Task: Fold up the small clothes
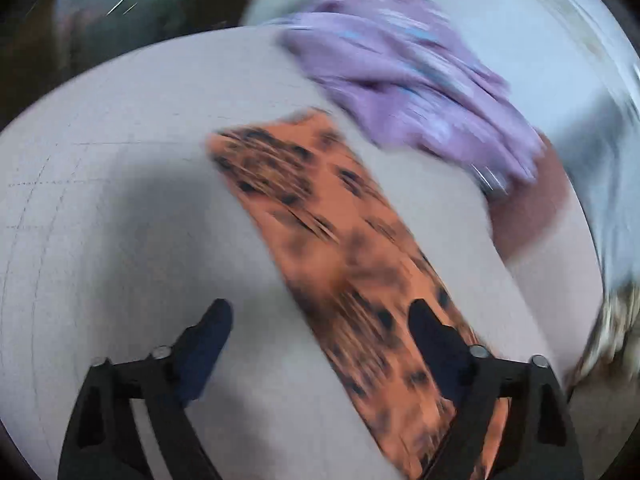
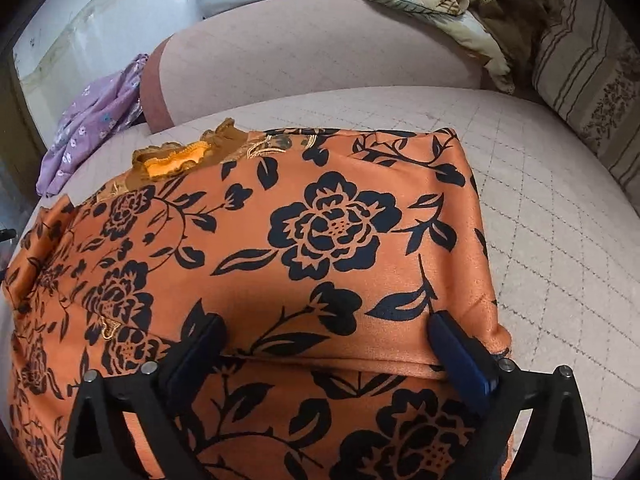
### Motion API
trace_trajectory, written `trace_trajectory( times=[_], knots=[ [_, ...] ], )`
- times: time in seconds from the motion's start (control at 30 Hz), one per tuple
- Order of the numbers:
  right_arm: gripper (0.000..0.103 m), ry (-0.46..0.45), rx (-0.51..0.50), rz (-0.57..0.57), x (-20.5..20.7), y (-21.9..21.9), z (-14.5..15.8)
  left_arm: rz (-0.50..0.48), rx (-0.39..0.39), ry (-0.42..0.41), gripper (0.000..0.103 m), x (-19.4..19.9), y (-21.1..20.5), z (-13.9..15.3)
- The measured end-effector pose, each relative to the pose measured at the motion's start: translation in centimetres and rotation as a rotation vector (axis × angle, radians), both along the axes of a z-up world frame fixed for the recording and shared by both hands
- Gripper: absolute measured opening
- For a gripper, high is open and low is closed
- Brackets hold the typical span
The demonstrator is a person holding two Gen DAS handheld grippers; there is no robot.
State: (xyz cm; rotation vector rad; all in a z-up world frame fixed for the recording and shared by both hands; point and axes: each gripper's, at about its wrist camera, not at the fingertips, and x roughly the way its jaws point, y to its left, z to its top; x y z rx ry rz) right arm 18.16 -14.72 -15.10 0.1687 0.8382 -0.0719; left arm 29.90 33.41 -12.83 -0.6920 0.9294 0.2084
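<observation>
Quilted pale pink bedding (image 2: 540, 216) with a stitched diamond pattern is seen as the work surface in both wrist views, and a pale wall (image 2: 80, 20) is seen at the far left. An orange garment (image 2: 320, 240) printed with black flowers is spread over the near and middle part of this surface in the right wrist view, with a ruffled neckline (image 2: 176, 160) at its far left edge and a folded edge running across just in front of the fingers. The right gripper (image 2: 326, 334) is held low over this cloth with its jaws spread wide, and nothing is gripped between them. In the left wrist view, which is blurred, the same garment (image 1: 340, 248) is seen as a long strip running from the middle toward the near right. The left gripper (image 1: 320, 328) is also spread wide, its right finger over the strip and its left finger over bare bedding. A crumpled purple garment (image 2: 92, 120) with small flowers is seen at the far left of the bed. A bundled floral blanket (image 2: 452, 4) and a striped pillow (image 2: 592, 76) are placed at the far right.
</observation>
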Motion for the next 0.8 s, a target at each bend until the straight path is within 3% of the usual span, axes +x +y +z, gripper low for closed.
trace_trajectory(
  times=[0.13, 0.2, 0.27, 0.3, 0.33, 0.37, 0.4, 0.47, 0.63, 0.8],
  knots=[
    [0.103, -0.013, 0.019, 0.0, -0.9, -1.0, 0.1, 0.032, 0.013, 0.003, 0.087, 2.9, 2.3, -0.5],
    [0.103, -0.016, 0.018, 0.001, -0.8, -1.0, -0.3, 0.031, 0.062, 0.008, 0.087, 4.0, 2.1, -0.6],
    [0.103, -0.018, 0.02, 0.001, -1.4, -2.0, 0.1, 0.036, 0.136, 0.037, 0.079, 5.0, 1.8, -0.8],
    [0.103, -0.019, 0.021, 0.001, -1.4, -1.9, 0.1, 0.048, 0.202, 0.069, 0.058, 5.4, 1.7, -0.8],
    [0.103, -0.02, 0.023, 0.001, -1.4, -1.8, 0.2, 0.058, 0.255, 0.099, 0.029, 5.7, 1.8, -0.7],
    [0.103, -0.021, 0.023, 0.001, -1.4, -1.7, 0.2, 0.063, 0.287, 0.117, 0.02, 5.7, 2.0, -0.7],
    [0.103, -0.022, 0.024, 0.0, -1.4, -1.6, 0.1, 0.057, 0.269, 0.105, 0.006, 5.6, 2.3, -0.5],
    [0.103, -0.023, 0.023, -0.001, -1.2, -1.3, 0.0, 0.055, 0.246, 0.083, 0.006, 5.1, 2.6, 0.5],
    [0.103, -0.026, 0.03, -0.001, -1.3, -1.5, 0.0, -0.055, 0.382, -0.136, 0.005, 1.5, -2.7, 9.4],
    [0.103, -0.033, 0.043, -0.002, -1.4, -1.6, 0.0, -0.307, 0.411, -0.458, 0.005, -3.3, -15.2, 20.5]
  ],
)
